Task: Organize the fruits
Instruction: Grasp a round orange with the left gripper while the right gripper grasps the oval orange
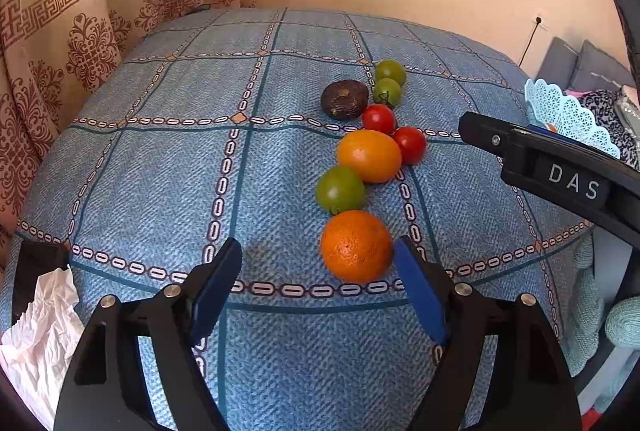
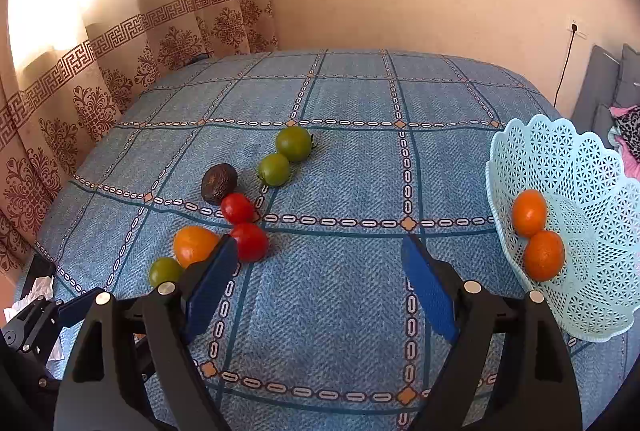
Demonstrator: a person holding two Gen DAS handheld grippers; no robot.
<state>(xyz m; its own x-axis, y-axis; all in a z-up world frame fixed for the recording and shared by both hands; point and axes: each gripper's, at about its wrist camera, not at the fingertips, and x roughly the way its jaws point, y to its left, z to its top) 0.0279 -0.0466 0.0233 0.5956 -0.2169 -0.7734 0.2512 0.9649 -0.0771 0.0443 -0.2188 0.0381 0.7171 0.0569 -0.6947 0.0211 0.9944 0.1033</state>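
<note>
Fruits lie in a loose line on the blue tablecloth [image 1: 160,159]. In the left wrist view the nearest is an orange [image 1: 356,246], then a green tomato [image 1: 339,190], a yellow-orange fruit [image 1: 369,155], two red tomatoes [image 1: 378,118] [image 1: 410,144], a dark avocado [image 1: 344,99] and two green tomatoes [image 1: 387,92] [image 1: 390,72]. My left gripper [image 1: 318,257] is open, its right finger beside the orange. My right gripper [image 2: 320,259] is open and empty over bare cloth. A light-blue lattice basket [image 2: 580,167] at the right holds two oranges [image 2: 529,212] [image 2: 543,255].
Crumpled white paper [image 1: 40,335] lies at the near left table edge. Patterned curtains [image 1: 60,43] hang behind left. Grey cushions [image 1: 588,67] and clothes sit beyond the right edge. The right gripper's body [image 1: 560,171] crosses the left wrist view at the right.
</note>
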